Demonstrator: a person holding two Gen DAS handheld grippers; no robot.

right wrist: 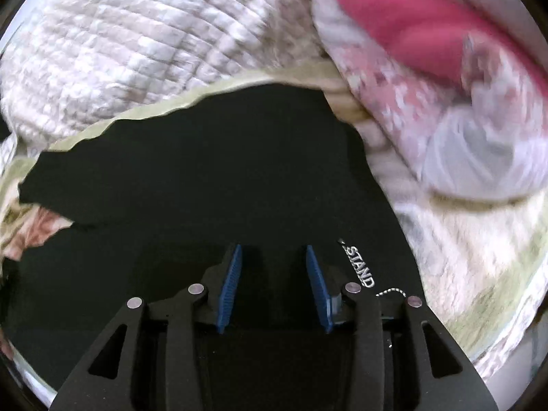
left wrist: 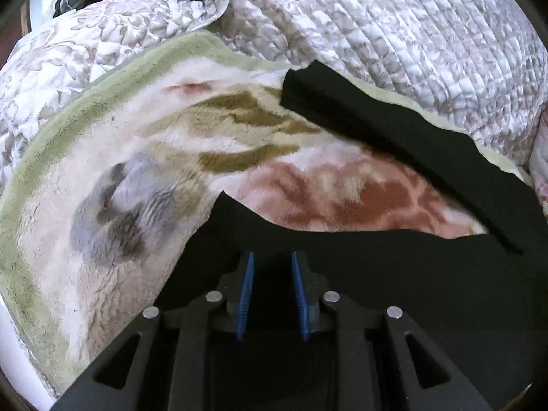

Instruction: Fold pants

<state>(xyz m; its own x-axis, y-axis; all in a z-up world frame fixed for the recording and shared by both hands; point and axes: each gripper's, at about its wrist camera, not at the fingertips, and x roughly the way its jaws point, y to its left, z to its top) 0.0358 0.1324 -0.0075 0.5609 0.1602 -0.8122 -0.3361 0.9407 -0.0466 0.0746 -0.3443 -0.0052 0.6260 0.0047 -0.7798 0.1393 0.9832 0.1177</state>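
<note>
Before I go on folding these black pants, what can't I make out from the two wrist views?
- Pants waistband and near edge: left wrist view, hidden behind the left gripper.
- White lettering on the pants: right wrist view, start unreadable in the dark cloth.
- Pink item: right wrist view, too blurred to identify.
- Whether fabric lies between the right gripper pads: black on black, unclear.
</note>
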